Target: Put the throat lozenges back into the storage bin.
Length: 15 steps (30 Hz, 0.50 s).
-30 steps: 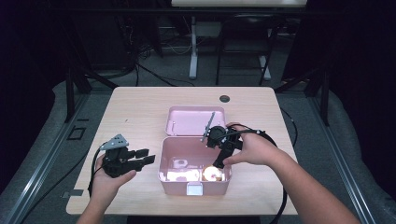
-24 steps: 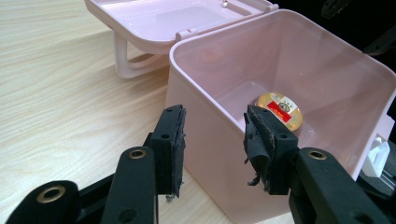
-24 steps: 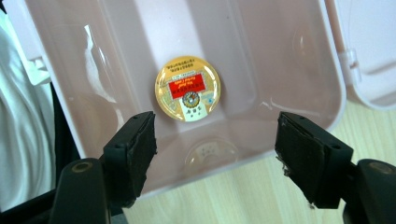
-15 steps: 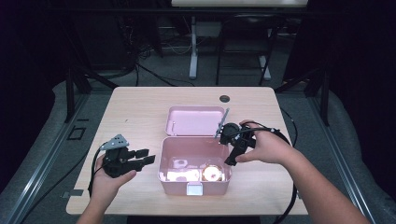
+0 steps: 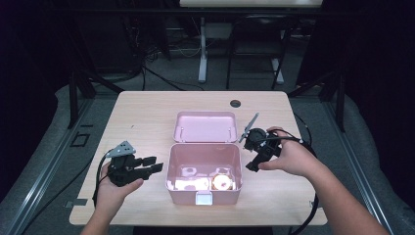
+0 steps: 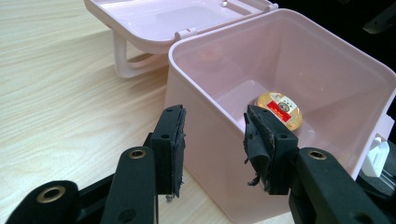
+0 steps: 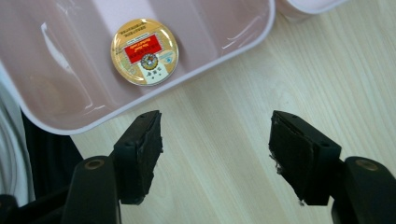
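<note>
An open pink box (image 5: 204, 196) stands mid-table with its lid (image 5: 205, 126) laid back behind it. On its floor lies a round gold tin with a red label (image 5: 222, 182) (image 6: 279, 109) (image 7: 144, 51), beside a pale item I cannot make out. My left gripper (image 5: 150, 165) (image 6: 215, 126) stays open just left of the box wall (image 6: 327, 60), holding nothing. My right gripper (image 5: 250, 165) (image 7: 217, 126) hovers over bare wood just right of the box rim (image 7: 233, 46). Its jaws have just been closing a little and still stand wide, with nothing between them.
The light wooden table (image 5: 142, 117) has a round cable hole (image 5: 235, 103) near its far edge. A cable trails from each gripper. Bare wood lies on either side of the box. Dark floor and metal frames surround the table.
The right gripper has come out from over the box and moved right, and now hangs over the table beside it. The left gripper has not moved.
</note>
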{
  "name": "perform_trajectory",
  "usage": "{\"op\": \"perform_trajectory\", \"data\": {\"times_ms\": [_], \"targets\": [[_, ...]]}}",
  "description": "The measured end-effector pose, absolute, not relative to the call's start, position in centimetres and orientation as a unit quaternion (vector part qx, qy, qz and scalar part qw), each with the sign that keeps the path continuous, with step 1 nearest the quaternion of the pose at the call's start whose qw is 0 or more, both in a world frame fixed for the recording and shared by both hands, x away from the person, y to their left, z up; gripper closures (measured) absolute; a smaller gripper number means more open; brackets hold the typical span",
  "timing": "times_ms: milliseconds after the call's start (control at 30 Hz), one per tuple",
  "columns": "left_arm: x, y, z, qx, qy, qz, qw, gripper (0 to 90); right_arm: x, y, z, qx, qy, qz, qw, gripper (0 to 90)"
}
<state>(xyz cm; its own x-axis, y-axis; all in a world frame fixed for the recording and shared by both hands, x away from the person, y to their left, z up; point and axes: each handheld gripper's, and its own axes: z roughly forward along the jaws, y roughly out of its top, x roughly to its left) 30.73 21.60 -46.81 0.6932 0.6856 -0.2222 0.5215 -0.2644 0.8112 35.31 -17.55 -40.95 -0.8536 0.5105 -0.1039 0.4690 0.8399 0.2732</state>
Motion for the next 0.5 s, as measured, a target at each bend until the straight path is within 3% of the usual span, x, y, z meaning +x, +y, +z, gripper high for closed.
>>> {"op": "perform_trajectory", "data": {"times_ms": [500], "targets": [[30.7, 21.3, -47.0, 0.793, 0.380, 0.087, 0.469, 58.1, 34.1, -19.3, -43.1, 0.316, 0.909, 0.233, 0.139, 36.7]]}}
